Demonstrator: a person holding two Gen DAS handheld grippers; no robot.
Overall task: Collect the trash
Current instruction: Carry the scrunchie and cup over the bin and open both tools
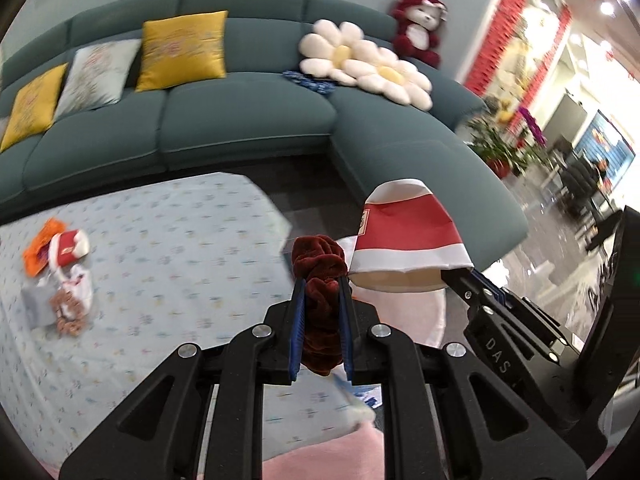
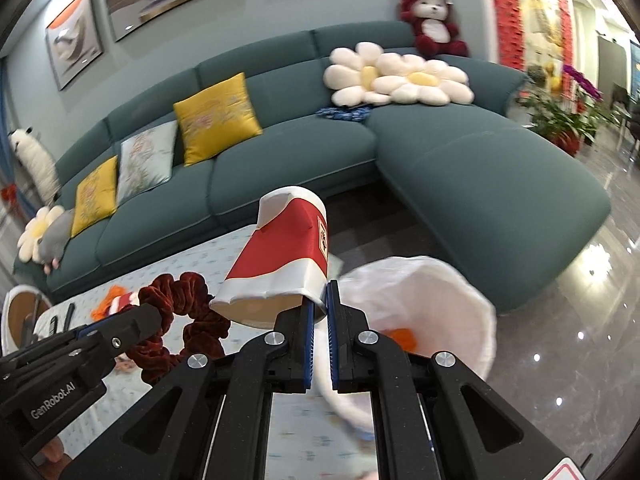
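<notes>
1. Left gripper: fingers clamped on a dark red velvet scrunchie, which bunches up between the blue pads and sits clear of the surface below.
2. Right gripper: fingers pinched together on the rim of a crumpled red-and-white paper cup. The cup lies tilted, its open mouth facing down toward the camera, its base pointing away.
3. The two grippers are close beside each other; the scrunchie and the cup nearly touch in both views.
4. Just beyond and to the right of the right gripper stands a white bin, mouth open, with an orange scrap visible inside. The cup is beside its rim, not in it.
5. Worktop under a pale blue patterned cloth: further litter lies together near its left edge, namely an orange wrapper, a second red-and-white cup and white crumpled items. Detail is blurred.
6. Beyond the worktop: a teal sofa carrying yellow cushions, flower cushions and a red plush toy.
</notes>
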